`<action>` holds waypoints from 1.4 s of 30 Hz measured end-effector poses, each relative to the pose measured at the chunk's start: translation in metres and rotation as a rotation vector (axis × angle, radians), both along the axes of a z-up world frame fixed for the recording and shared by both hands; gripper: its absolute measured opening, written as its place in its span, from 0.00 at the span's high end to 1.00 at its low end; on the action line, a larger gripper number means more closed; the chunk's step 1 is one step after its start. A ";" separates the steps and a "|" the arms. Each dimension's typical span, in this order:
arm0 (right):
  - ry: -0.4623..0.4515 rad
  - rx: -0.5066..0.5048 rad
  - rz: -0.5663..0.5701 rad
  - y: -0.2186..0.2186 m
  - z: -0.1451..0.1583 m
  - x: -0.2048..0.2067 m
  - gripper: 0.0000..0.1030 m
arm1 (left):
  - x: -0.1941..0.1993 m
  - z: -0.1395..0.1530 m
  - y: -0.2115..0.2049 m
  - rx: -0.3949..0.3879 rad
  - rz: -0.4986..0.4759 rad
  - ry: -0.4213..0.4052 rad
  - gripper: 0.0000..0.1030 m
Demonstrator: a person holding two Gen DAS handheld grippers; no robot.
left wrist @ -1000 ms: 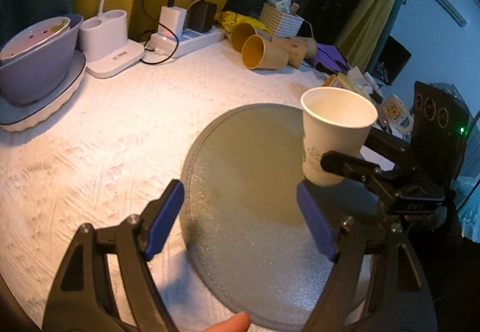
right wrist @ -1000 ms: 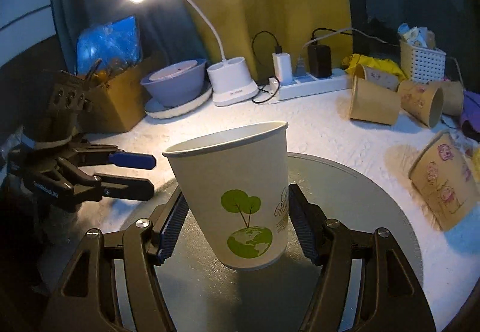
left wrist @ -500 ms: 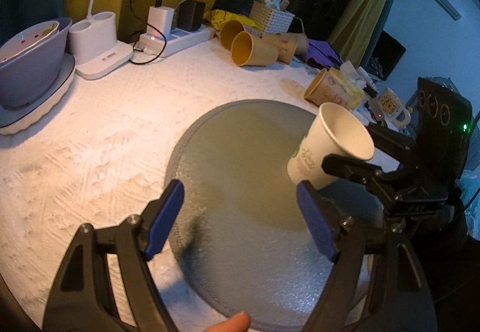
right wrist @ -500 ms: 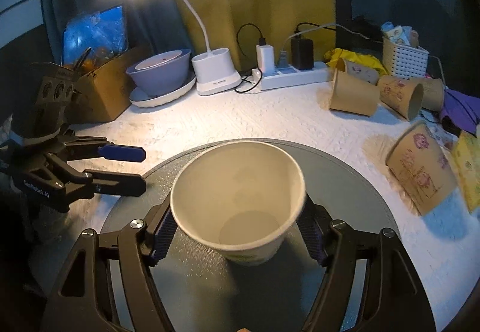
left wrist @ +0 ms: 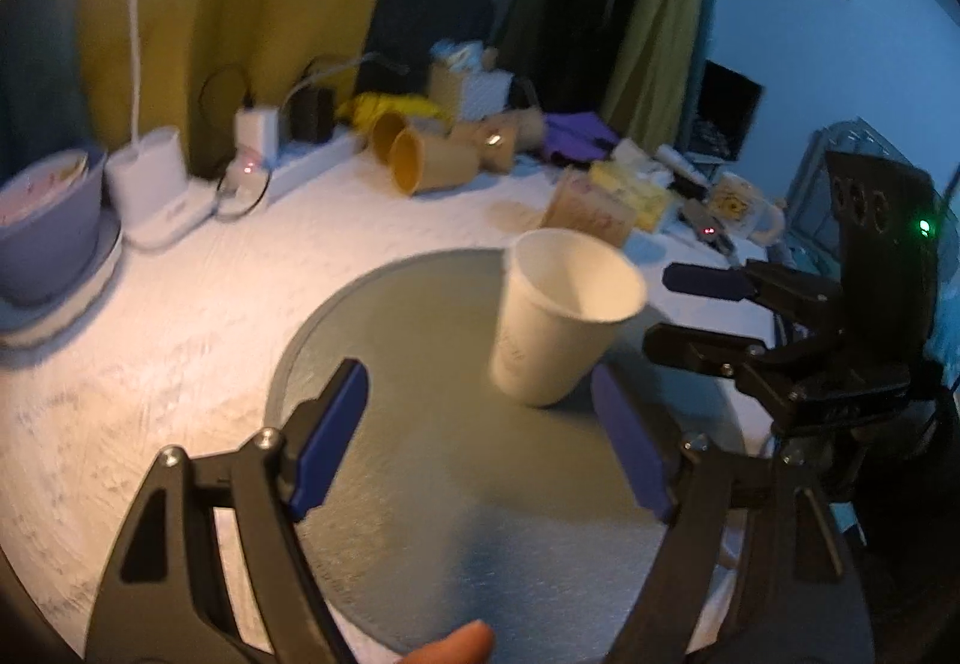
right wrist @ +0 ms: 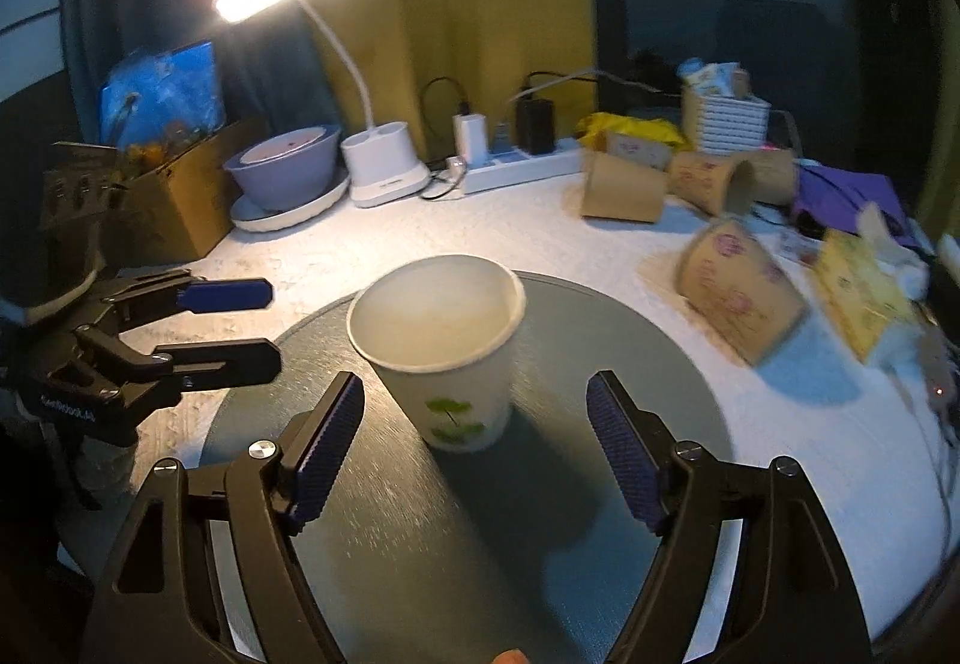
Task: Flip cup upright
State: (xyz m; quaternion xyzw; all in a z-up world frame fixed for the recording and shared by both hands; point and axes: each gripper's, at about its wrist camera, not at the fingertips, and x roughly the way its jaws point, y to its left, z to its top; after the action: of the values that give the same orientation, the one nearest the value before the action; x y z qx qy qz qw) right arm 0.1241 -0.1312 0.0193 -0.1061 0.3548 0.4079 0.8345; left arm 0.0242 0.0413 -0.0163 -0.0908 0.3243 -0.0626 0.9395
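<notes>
A white paper cup with a green tree print stands mouth up on the round grey mat, leaning slightly. It also shows in the left wrist view on the mat. My right gripper is open, its jaws apart just behind the cup and not touching it; it shows in the left wrist view at the right. My left gripper is open and empty over the mat's near side; it shows in the right wrist view at the left.
Several brown paper cups lie on their sides at the back right. A desk lamp, a power strip, a purple bowl and a cardboard box line the back. A yellow tissue pack lies at the right.
My right gripper opened and let go of the cup, then drew back. The cup went from tilted in the jaws to standing on the mat. My left gripper stayed open.
</notes>
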 end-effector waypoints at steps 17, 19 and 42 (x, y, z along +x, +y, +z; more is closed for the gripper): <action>-0.162 0.140 -0.138 -0.043 0.056 -0.048 0.23 | -0.038 0.030 -0.047 0.051 -0.124 -0.221 0.24; -0.184 0.148 -0.132 -0.045 0.063 -0.053 0.23 | -0.042 0.034 -0.048 0.063 -0.110 -0.255 0.24; -0.258 0.114 -0.229 -0.048 0.060 -0.060 0.23 | -0.064 0.049 -0.037 0.150 0.083 -0.431 0.03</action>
State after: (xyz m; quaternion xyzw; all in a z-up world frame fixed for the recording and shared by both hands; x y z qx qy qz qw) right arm 0.0643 -0.1792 0.0789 -0.0690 0.2310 0.3129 0.9187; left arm -0.0394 0.0046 0.0328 -0.0186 0.1161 -0.0177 0.9929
